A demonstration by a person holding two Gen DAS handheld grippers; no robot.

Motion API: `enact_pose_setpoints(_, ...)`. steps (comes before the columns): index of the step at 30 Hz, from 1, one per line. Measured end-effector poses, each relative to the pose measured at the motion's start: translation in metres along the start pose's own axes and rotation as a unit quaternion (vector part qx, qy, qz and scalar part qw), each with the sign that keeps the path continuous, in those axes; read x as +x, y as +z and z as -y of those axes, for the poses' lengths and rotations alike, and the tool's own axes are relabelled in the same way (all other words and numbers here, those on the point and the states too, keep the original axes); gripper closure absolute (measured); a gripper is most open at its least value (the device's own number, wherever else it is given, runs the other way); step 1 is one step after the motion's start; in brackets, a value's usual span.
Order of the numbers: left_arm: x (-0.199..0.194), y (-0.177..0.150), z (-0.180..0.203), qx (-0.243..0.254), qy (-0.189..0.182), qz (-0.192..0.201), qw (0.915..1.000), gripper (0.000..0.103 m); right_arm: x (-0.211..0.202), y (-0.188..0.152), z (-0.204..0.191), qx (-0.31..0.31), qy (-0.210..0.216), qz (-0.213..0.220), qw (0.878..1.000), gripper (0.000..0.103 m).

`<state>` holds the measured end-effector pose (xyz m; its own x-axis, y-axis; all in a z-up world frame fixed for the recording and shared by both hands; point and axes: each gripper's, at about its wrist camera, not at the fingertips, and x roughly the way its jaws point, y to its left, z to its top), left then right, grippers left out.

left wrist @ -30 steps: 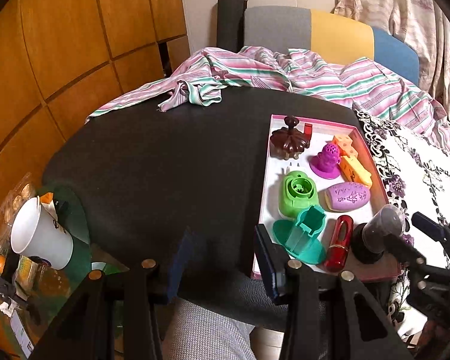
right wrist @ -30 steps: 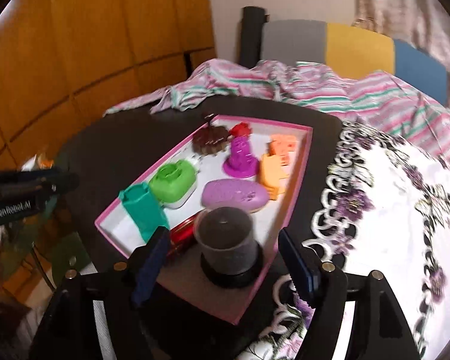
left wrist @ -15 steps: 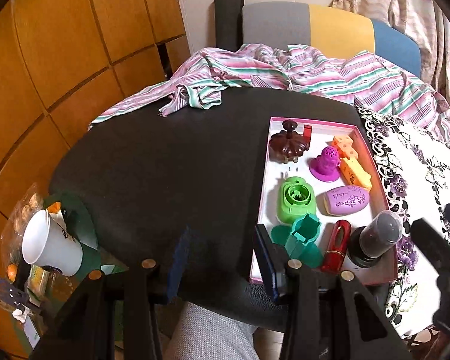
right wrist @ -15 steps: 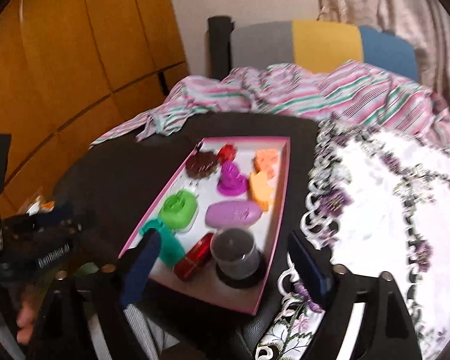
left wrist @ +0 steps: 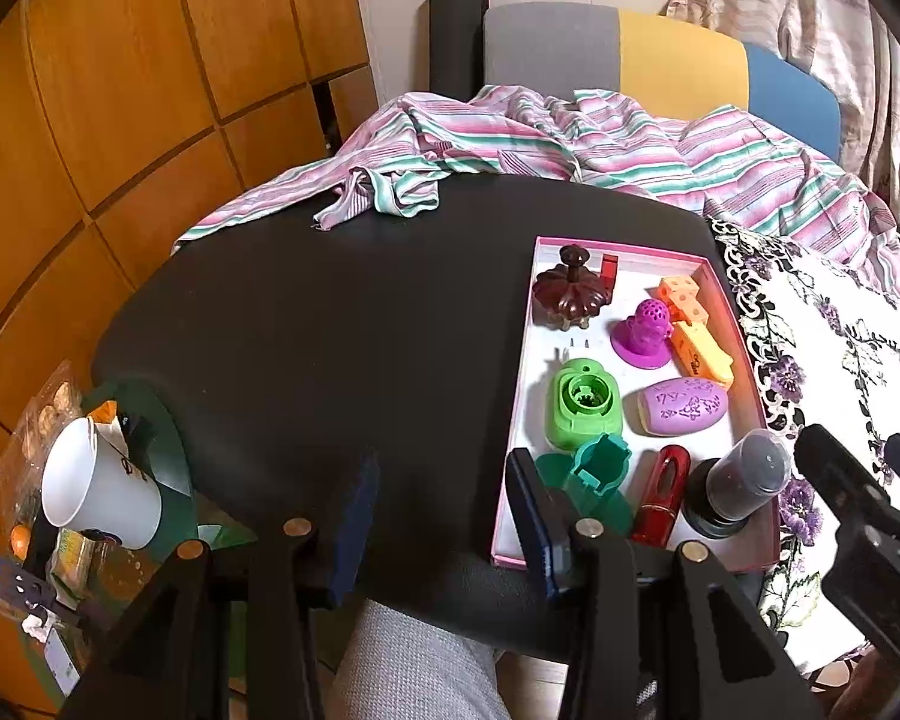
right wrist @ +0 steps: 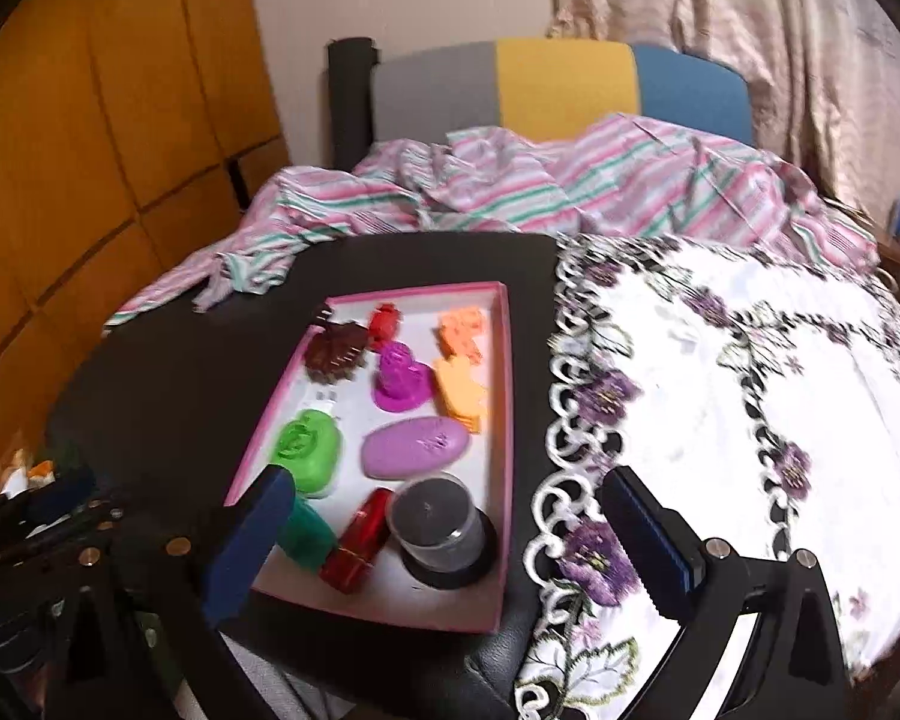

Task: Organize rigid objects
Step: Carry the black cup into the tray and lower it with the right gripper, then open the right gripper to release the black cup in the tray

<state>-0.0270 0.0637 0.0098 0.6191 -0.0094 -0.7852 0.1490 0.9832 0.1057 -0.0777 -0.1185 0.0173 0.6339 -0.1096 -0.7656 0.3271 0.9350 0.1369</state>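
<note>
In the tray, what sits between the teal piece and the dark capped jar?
A red glossy tube lies between the teal piece and the dark capped jar, at the pink tray's near end; both wrist views show it.

tray (left wrist: 513,420) on table (left wrist: 330,330) | jar (left wrist: 744,474) in tray | cloth (left wrist: 840,330) right
</note>
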Motion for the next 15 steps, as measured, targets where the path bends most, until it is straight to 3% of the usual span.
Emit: enact_pose_setpoints(15, -0.0027, 0.0011, 0.005, 0.007, -0.005, -0.007, 0.9999, 0.06, 0.0008, 0.0001, 0.0003, 0.011, -0.021, 0.001, 1.0, 0.0)
